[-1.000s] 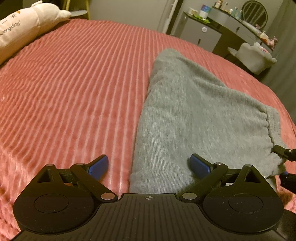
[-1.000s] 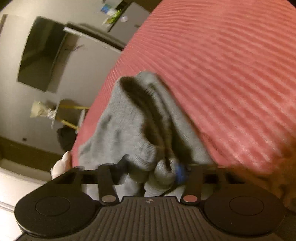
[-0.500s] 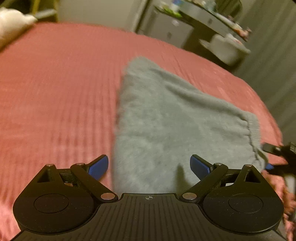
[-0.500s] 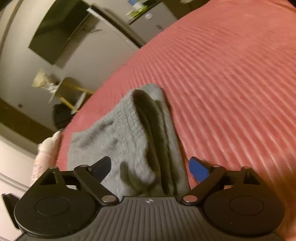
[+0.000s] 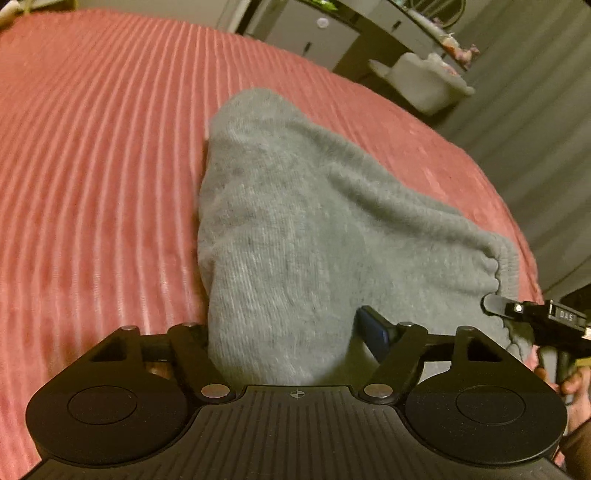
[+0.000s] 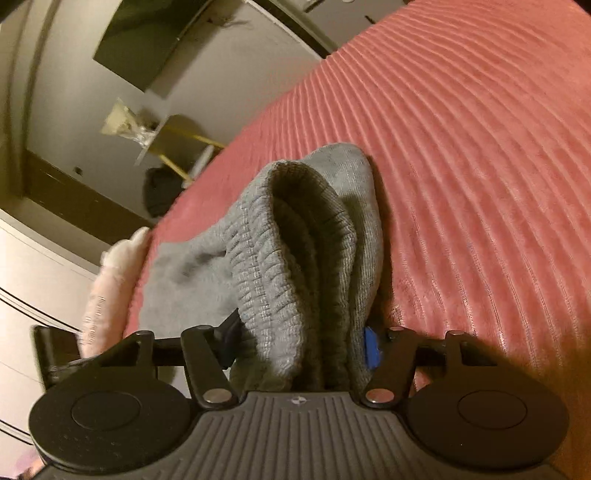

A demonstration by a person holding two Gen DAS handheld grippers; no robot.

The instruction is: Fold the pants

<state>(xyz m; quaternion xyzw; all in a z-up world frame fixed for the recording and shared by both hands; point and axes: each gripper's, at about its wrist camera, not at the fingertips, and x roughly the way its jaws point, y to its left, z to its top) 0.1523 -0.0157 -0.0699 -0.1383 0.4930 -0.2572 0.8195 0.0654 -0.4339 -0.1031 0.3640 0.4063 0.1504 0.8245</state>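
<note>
The grey knit pants (image 5: 314, 229) lie folded on the ribbed pink bedspread (image 5: 92, 147). My left gripper (image 5: 291, 332) is shut on the near folded edge of the pants; cloth fills the gap and hides the left pad. My right gripper (image 6: 301, 345) is shut on the ribbed waistband end of the pants (image 6: 295, 240), whose layers bunch up between the jaws. The right gripper also shows in the left wrist view (image 5: 532, 317) at the waistband corner, with the person's hand behind it.
A dark dresser with white drawers (image 5: 332, 33) and a white chair (image 5: 424, 81) stand beyond the bed's far edge. A pink pillow (image 6: 110, 280) lies at the bed's edge in the right wrist view. A wall-mounted dark screen (image 6: 147, 40) hangs above.
Both grippers were open half a second ago and have now closed on the pants. The left one moved forward onto the near edge; the right one took the waistband again.
</note>
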